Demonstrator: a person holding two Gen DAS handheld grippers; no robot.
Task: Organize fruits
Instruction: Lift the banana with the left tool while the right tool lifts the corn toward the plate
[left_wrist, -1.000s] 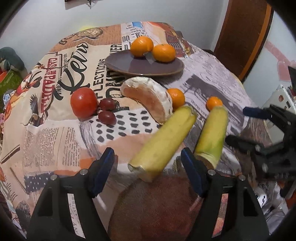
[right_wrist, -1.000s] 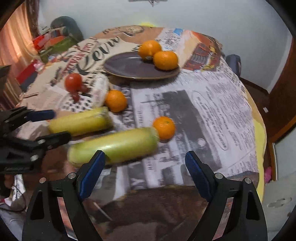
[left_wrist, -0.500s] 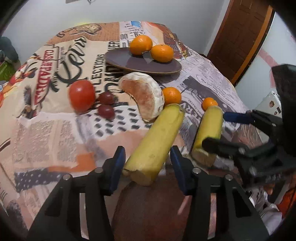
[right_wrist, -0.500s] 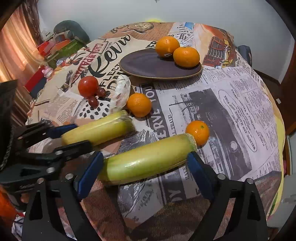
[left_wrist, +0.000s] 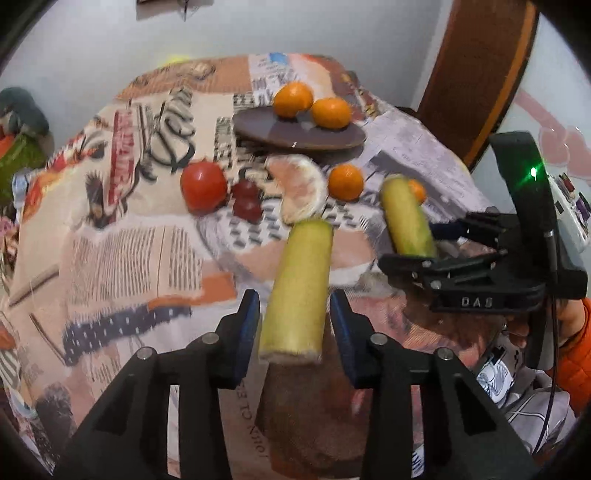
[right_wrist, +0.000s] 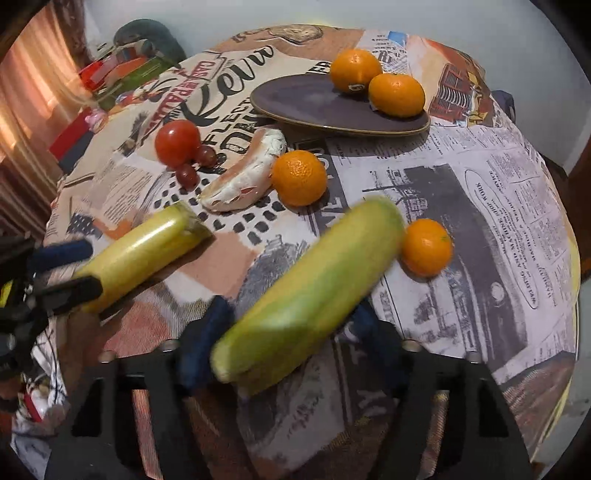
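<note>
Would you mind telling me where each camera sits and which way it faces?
Left wrist: behind the left gripper, facing across the table to the plate; its fingers flank a banana; the right gripper shows at right.
Right wrist: behind the right gripper, facing the same way; it holds a greener banana; the left gripper shows at left.
Shared: plate, oranges, tomato, both bananas.

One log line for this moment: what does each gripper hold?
left gripper: shut on yellow banana | right gripper: shut on green banana | plate: two oranges

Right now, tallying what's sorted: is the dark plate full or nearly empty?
Mostly empty. The dark plate holds only two oranges at its far edge; the rest is bare.
</note>
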